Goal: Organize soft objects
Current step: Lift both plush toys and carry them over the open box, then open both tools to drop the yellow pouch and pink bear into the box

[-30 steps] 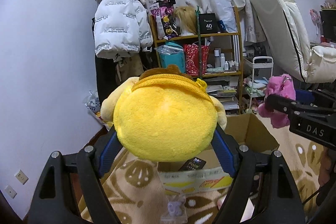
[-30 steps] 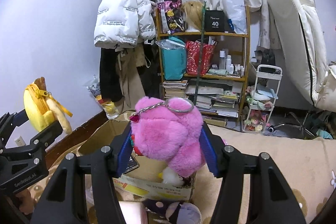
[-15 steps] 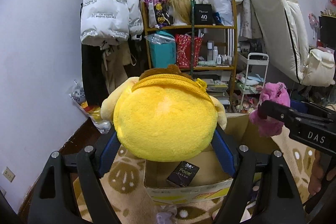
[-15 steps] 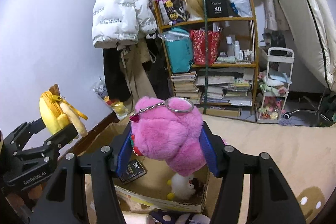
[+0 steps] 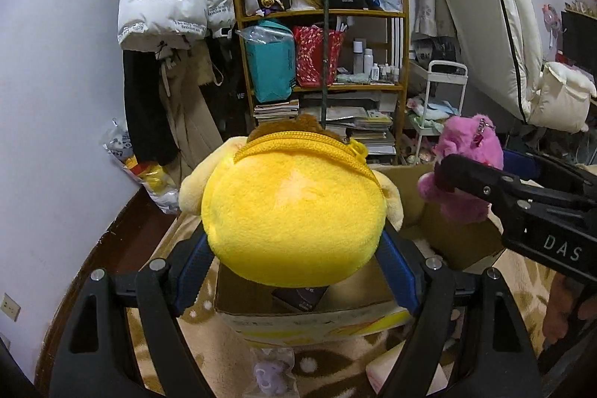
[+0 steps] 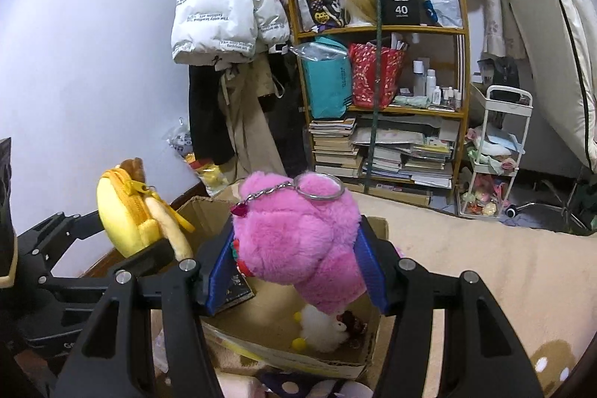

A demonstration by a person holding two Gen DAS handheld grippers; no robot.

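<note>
While both grippers were hanging over the cardboard box (image 6: 283, 334), each one was seen clamped on a plush. So, left wrist view: the left gripper (image 5: 294, 271) was closed on a round yellow plush pouch (image 5: 294, 222), blue pads pressed into its sides at 8 and 4 o'clock, zipper running along the top edge, a brown tuft poking out at 12. The pouch was held right above the box's open top, and a dark booklet (image 5: 298, 297) could be made out inside the box just under it. Over at 3 o'clock in that view, the right gripper (image 5: 481, 174) was spotted from the side with the pink plush (image 5: 462, 159) in it.

Right wrist view: the right gripper (image 6: 294, 267) was shut on that fluffy pink plush (image 6: 298, 241), a metal keyring (image 6: 321, 187) and chain lying across its top. It was held over the box too, with a small white fluffy toy (image 6: 321, 331) sitting in the box at 6 o'clock below it. The left gripper and its yellow pouch (image 6: 127, 211) showed up at 9 o'clock. The box was set on a beige patterned blanket (image 6: 485, 267), with a cluttered wooden shelf (image 6: 380, 32) at 12.
</note>
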